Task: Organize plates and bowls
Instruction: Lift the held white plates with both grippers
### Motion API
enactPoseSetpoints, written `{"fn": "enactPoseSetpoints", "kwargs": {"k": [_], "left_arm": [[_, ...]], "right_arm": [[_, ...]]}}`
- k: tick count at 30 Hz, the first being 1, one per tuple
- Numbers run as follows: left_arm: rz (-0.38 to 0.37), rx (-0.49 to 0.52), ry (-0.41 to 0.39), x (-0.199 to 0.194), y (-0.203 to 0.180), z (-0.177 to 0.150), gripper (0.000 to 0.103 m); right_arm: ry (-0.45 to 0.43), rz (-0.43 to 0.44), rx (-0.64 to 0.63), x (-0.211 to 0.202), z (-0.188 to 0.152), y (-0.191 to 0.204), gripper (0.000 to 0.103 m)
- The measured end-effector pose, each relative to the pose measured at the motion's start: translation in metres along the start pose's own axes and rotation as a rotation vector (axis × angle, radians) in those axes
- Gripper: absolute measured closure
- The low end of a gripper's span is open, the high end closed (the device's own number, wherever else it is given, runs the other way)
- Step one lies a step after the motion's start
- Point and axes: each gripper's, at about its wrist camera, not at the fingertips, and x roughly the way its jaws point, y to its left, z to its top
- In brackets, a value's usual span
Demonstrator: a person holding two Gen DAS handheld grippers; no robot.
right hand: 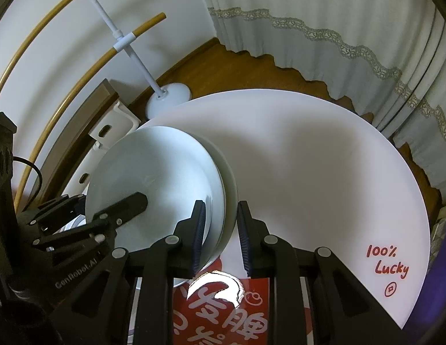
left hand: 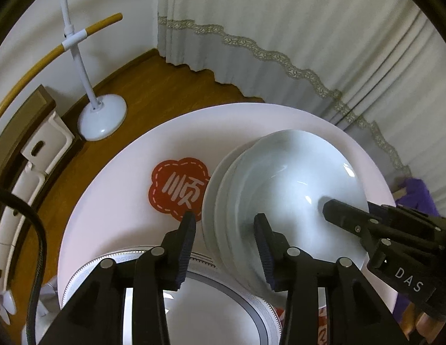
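- a stack of pale bowls (left hand: 283,189) sits on a round white table (left hand: 116,172); from the left wrist view it lies at about 1 o'clock of the frame centre, and from the right wrist view at about 9 o'clock (right hand: 154,184).
- the left gripper (left hand: 226,227) straddles the stack's near-left rim: one finger stands outside the bowls and the other inside the top bowl. the jaws are parted and the outer pad is clear of the stack, so nothing is clamped.
- the right gripper (right hand: 221,218) straddles the opposite rim, its jaws narrow with the stacked rims between them. the inner pad lies against the top bowl; whether the outer pad presses on the stack i cannot tell.
- each gripper shows in the other's camera: the right one reaches into the top bowl from 4 o'clock in the left wrist view (left hand: 346,215), the left one from 8 o'clock in the right wrist view (right hand: 128,207).
- a plate with a grey patterned rim (left hand: 251,310) lies at 6 o'clock in the left wrist view, just beside the stack.
- a red sticker (left hand: 177,189) with a white character is on the table at 9 o'clock of the stack.
- red handwriting (right hand: 390,267) marks the table at 4 o'clock in the right wrist view.
- a white stand (left hand: 102,118) is on the wooden floor, beyond the table at 10 o'clock; curtains (left hand: 280,28) hang behind.
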Motion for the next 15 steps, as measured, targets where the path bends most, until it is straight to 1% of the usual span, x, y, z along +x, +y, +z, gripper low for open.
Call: {"fn": "enactPoseSetpoints", "kwargs": {"k": [3, 7, 9, 11, 13, 15], "left_arm": [[-0.039, -0.051, 0.003, -0.0010, 0.0096, 0.0000, 0.065], [0.001, 0.002, -0.025, -0.0038, 0.0031, -0.0015, 0.066], [-0.010, 0.011, -0.044, -0.0050, 0.0014, -0.0040, 0.066], [-0.044, -0.019, -0.047, -0.0061, 0.0055, -0.0050, 0.066], [-0.046, -0.027, -0.048, -0.0045, 0.0081, -0.0051, 0.067], [-0.039, -0.026, -0.035, -0.0011, 0.0094, -0.0050, 0.066]], "right_arm": [[0.000, 0.003, 0.007, -0.0013, -0.0014, -0.0010, 0.081], [-0.002, -0.002, 0.009, -0.0026, -0.0032, -0.0010, 0.081], [-0.002, -0.005, 0.014, -0.0027, -0.0032, -0.0004, 0.081], [-0.002, -0.005, 0.020, -0.0025, -0.0033, -0.0008, 0.081], [-0.003, -0.005, 0.023, -0.0037, -0.0059, -0.0015, 0.081], [-0.001, -0.005, 0.027, -0.0042, -0.0065, -0.0014, 0.081]]}}
